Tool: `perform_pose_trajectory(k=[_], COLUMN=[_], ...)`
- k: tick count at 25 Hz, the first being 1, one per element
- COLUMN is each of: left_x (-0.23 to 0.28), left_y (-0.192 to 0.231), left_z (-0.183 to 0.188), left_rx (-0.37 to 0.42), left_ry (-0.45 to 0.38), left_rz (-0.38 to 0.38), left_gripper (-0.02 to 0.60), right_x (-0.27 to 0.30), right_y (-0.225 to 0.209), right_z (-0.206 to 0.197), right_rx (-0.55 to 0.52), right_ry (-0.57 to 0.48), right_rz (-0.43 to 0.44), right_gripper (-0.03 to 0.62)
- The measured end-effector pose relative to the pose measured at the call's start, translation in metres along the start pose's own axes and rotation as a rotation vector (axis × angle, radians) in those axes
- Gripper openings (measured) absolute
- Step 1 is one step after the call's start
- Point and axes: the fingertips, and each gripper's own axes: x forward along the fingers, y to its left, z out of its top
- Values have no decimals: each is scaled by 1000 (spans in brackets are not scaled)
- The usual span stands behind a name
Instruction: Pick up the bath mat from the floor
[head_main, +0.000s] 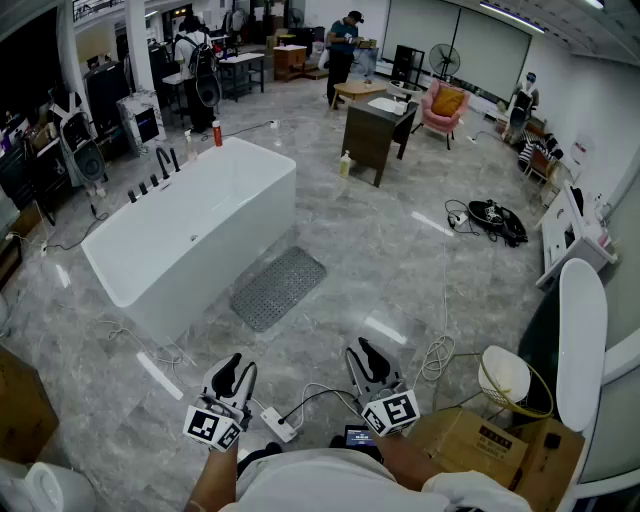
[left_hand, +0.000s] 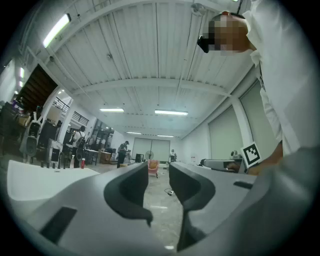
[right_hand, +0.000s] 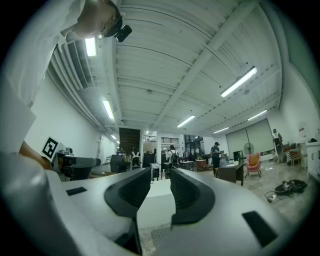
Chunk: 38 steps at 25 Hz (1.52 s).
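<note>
A grey, dotted bath mat (head_main: 278, 287) lies flat on the marble floor beside the white bathtub (head_main: 190, 225). Both grippers are held close to the person's body, well short of the mat. My left gripper (head_main: 238, 371) is open with nothing between its jaws, and it points level across the room. My right gripper (head_main: 362, 353) is open and empty too. In the right gripper view a corner of the mat (right_hand: 159, 234) shows low between the jaws, in front of the tub (right_hand: 157, 200).
White cables and a power strip (head_main: 279, 425) lie on the floor just ahead of the grippers. A cardboard box (head_main: 470, 442) and a wire basket (head_main: 512, 382) stand at the right. A dark cabinet (head_main: 378, 128), a pink chair and people are farther back.
</note>
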Motion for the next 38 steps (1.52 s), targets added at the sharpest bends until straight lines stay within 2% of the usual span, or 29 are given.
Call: perform_pose_trajectory(k=[6, 12, 16, 20, 31, 38], left_x=[-32, -45, -36, -29, 8, 32], left_y=[44, 64, 47, 39, -19, -51], left_z=[7, 15, 19, 13, -8, -23], left_rx=[13, -8, 21, -8, -2, -5], left_ry=[11, -13, 0, 8, 41, 78], left_rz=[30, 66, 38, 39, 12, -20], left_gripper=[126, 126, 126, 126, 126, 126], right_x=[33, 29, 11, -4, -57, -82], right_y=[34, 47, 33, 18, -40, -73], right_z=[6, 9, 8, 1, -19, -37], right_rx=[-5, -1, 35, 34, 63, 112], right_ry=[13, 1, -37, -28, -14, 12], right_rz=[5, 14, -15, -27, -17, -47], right_gripper=[120, 120, 120, 120, 120, 120])
